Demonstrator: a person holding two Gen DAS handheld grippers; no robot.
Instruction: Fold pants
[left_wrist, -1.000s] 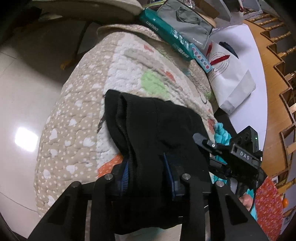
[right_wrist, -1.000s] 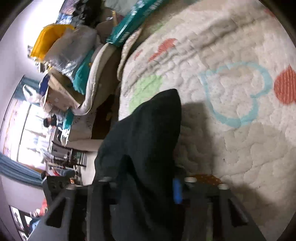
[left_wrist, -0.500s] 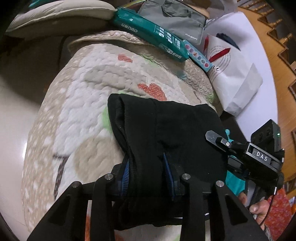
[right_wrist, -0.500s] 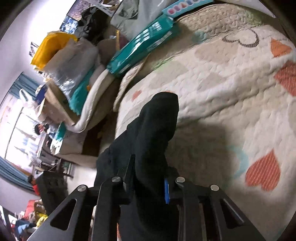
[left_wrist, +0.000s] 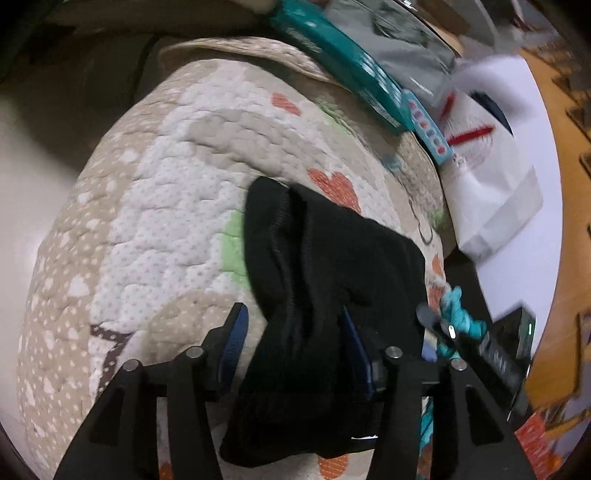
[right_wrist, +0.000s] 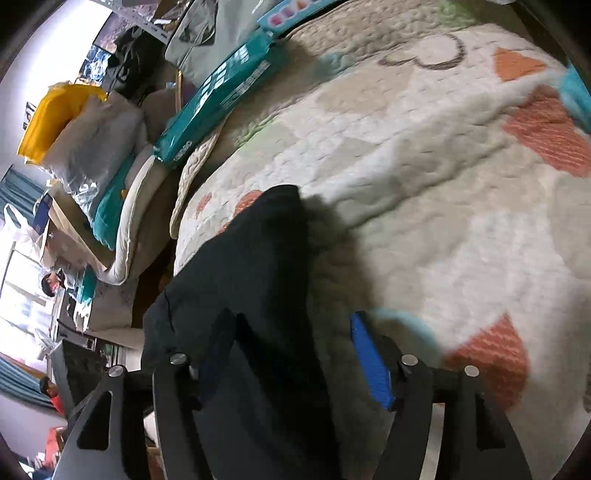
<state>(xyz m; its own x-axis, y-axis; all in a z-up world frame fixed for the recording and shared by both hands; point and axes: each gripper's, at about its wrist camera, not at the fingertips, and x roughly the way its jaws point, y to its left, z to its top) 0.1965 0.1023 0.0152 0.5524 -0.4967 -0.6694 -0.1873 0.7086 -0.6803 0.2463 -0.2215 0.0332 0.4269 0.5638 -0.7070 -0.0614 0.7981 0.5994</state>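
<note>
The left gripper (left_wrist: 291, 343) is seen nearest in the left wrist view. Its jaws are spread wide apart, and the black pants (left_wrist: 325, 295) are bunched loosely between them. A gap is seen between the left blue pad (left_wrist: 233, 341) and the cloth, so the pants are not squeezed there. In the right wrist view, the right gripper (right_wrist: 295, 354) is also spread wide. The pants (right_wrist: 255, 295) are draped over its left finger, and its right blue pad (right_wrist: 371, 363) is kept apart from the cloth. The pants are laid in a folded heap on the quilt (left_wrist: 166, 206), which is spread over a bed and marked with orange hearts and a green patch. The right gripper (left_wrist: 491, 350) is seen just beside the pants in the left view. Farther off, a long teal box (right_wrist: 221, 92) is laid at the far edge of the quilt. Beyond it, a grey bag (left_wrist: 402, 40) and a white paper bag (left_wrist: 491, 177) are seen.
</note>
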